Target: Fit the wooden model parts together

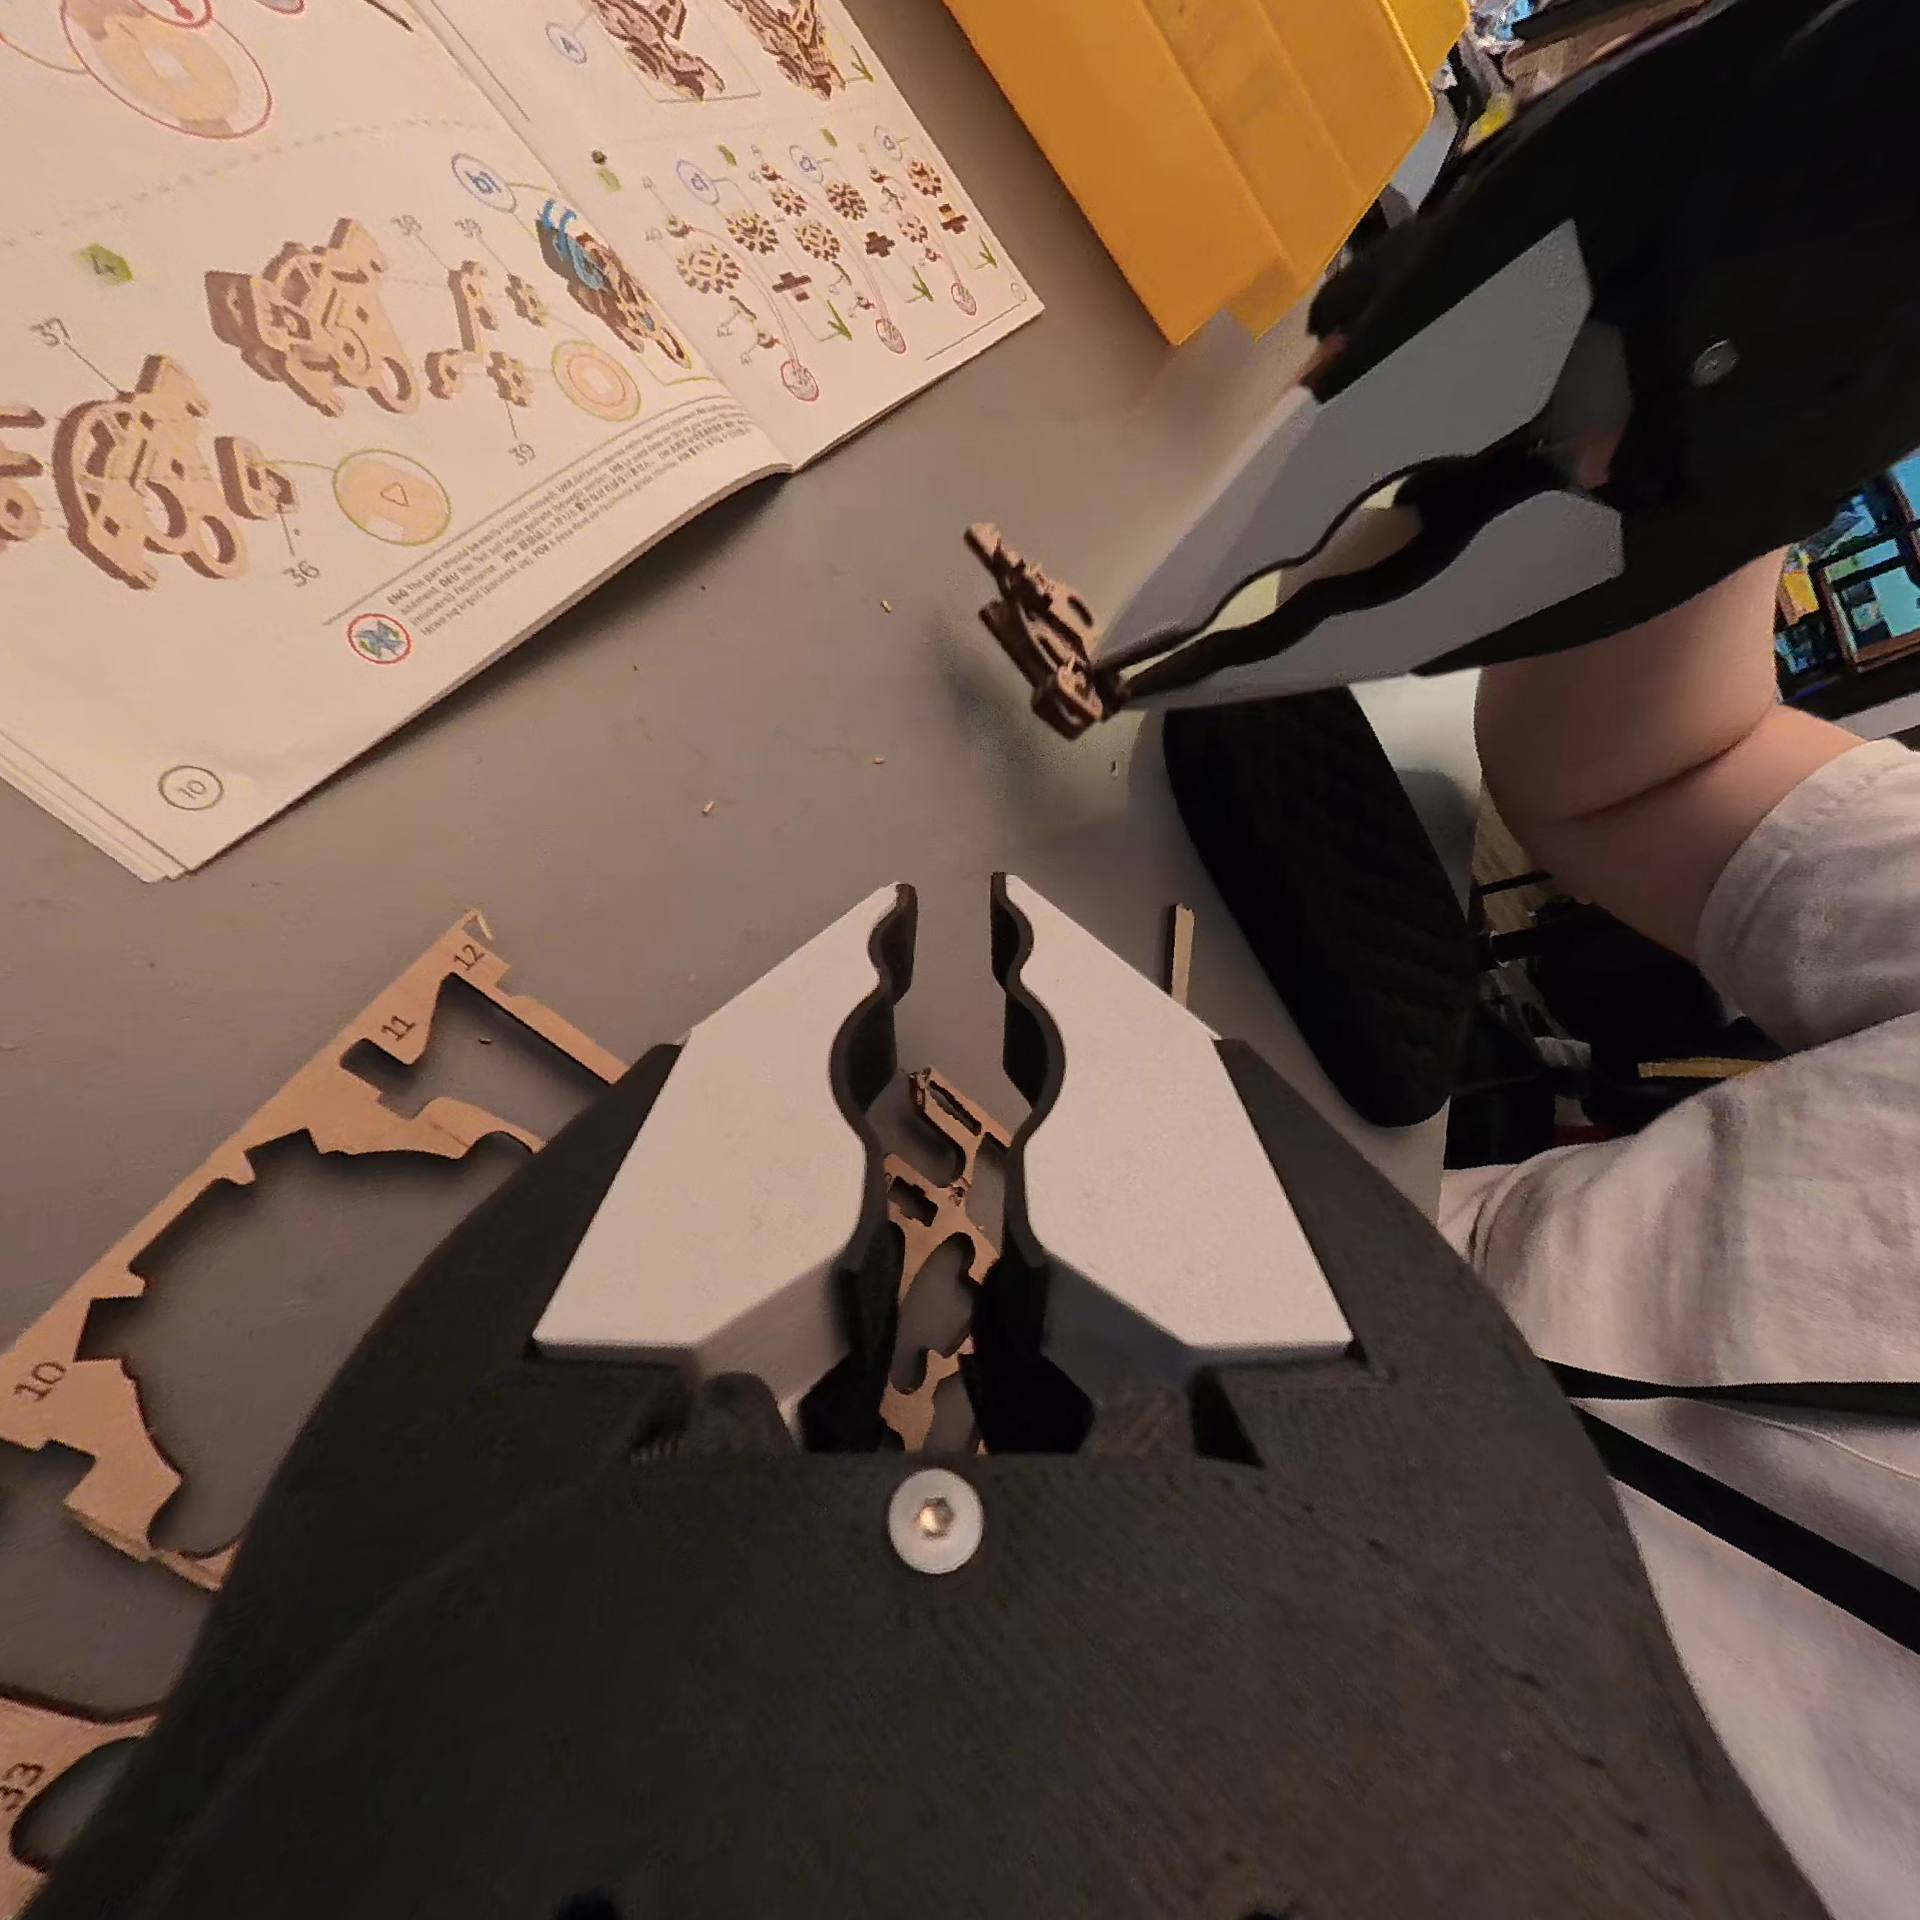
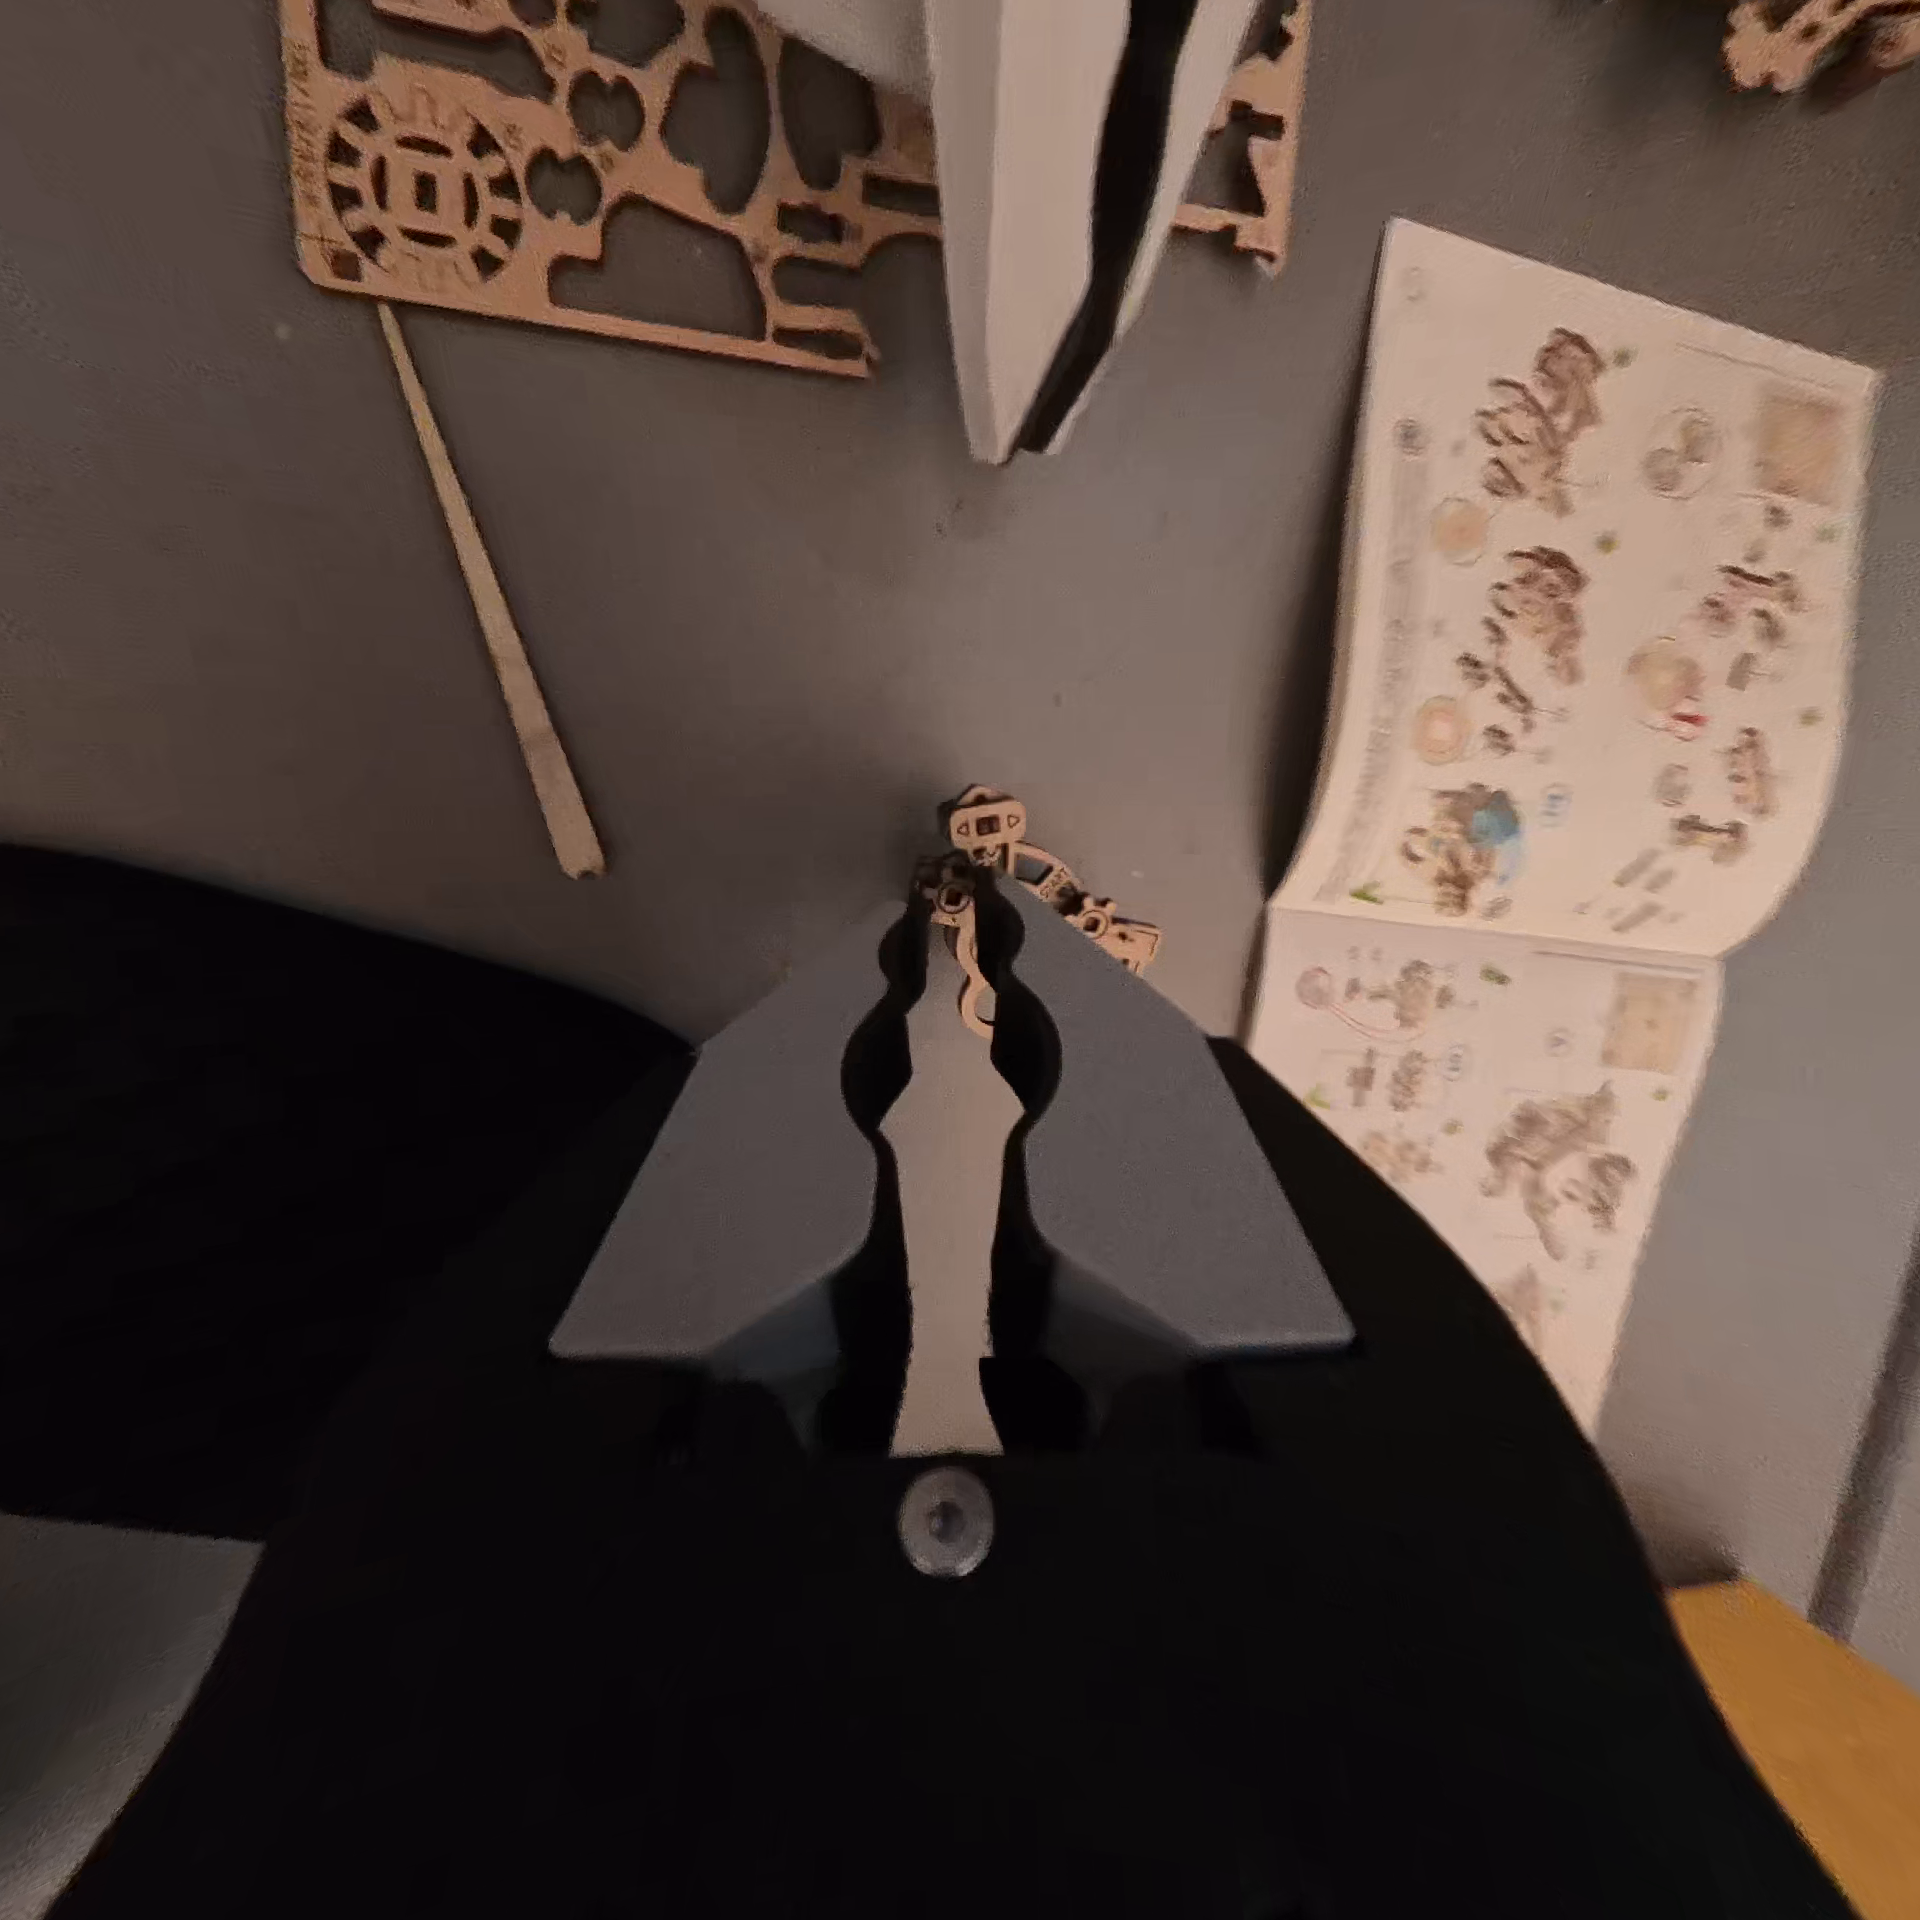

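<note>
My right gripper (image 2: 961,896) is shut on a small, flat wooden model part (image 2: 987,826) that sticks out past its tips above the grey table. The same gripper (image 1: 1117,681) and part (image 1: 1039,623) show at the upper right of the left wrist view. My left gripper (image 1: 953,891) is open and empty, with a narrow gap between the fingers. It hovers over a laser-cut wooden sheet (image 1: 436,1122) with punched-out holes. It points toward the held part from some distance. In the right wrist view the left gripper (image 2: 1013,442) hangs at the top over the sheet (image 2: 582,197).
An open instruction booklet (image 1: 416,364) (image 2: 1558,727) lies on the table. Yellow bins (image 1: 1195,135) stand at the back. A thin wooden stick (image 2: 488,613) lies near the table edge. A black mesh chair (image 1: 1320,904) and a person's arm in a white sleeve (image 1: 1662,1299) are beside the table. A partly built model (image 2: 1808,42) is far off.
</note>
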`<state>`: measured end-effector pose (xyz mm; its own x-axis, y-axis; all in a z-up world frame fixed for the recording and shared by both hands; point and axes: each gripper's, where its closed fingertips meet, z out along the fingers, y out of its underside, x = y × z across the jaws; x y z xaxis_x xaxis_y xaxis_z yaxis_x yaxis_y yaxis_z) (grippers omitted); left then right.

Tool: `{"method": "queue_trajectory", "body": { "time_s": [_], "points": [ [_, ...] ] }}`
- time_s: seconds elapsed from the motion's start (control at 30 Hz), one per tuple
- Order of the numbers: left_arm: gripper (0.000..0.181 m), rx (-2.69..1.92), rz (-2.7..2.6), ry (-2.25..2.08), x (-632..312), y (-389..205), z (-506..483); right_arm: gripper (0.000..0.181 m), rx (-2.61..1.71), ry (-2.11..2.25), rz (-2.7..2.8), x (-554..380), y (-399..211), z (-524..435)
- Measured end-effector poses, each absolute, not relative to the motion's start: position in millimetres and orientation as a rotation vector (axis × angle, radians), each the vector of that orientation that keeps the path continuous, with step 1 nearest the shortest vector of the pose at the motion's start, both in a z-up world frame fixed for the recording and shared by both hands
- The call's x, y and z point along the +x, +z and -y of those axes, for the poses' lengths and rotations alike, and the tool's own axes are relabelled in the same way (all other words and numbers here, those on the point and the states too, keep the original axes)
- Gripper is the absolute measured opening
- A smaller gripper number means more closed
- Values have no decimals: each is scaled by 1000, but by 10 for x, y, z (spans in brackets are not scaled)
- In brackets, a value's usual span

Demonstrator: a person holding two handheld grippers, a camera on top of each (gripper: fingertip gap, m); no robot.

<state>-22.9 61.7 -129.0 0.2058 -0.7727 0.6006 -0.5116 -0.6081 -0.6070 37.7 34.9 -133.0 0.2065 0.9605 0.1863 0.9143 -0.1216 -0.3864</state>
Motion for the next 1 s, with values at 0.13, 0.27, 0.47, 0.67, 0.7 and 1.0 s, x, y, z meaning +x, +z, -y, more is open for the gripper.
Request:
{"method": "queue_trajectory", "body": {
  "time_s": [0.13, 0.27, 0.47, 0.67, 0.7, 1.0],
  "points": [
    [13, -2209, -1213, -1364, -226, -1286, -615, 8, -2129, 81, 1795, 449, -1385, -339],
    [12, -2203, -1204, -1370, -228, -1266, -622, 6, -2181, 163, 1755, 452, -1471, -352],
    [13, -2202, -1206, -1377, -225, -1264, -612, 8, -2197, 210, 1698, 455, -1448, -369],
    [12, -2204, -1208, -1374, -225, -1269, -612, 7, -2184, 166, 1729, 450, -1456, -323],
    [12, -2203, -1208, -1374, -224, -1268, -613, 8, -2193, 116, 1748, 506, -1411, -314],
    [13, -2206, -1215, -1365, -223, -1284, -609, 7, -2130, 126, 1690, 443, -1328, -337]
  ]
}}
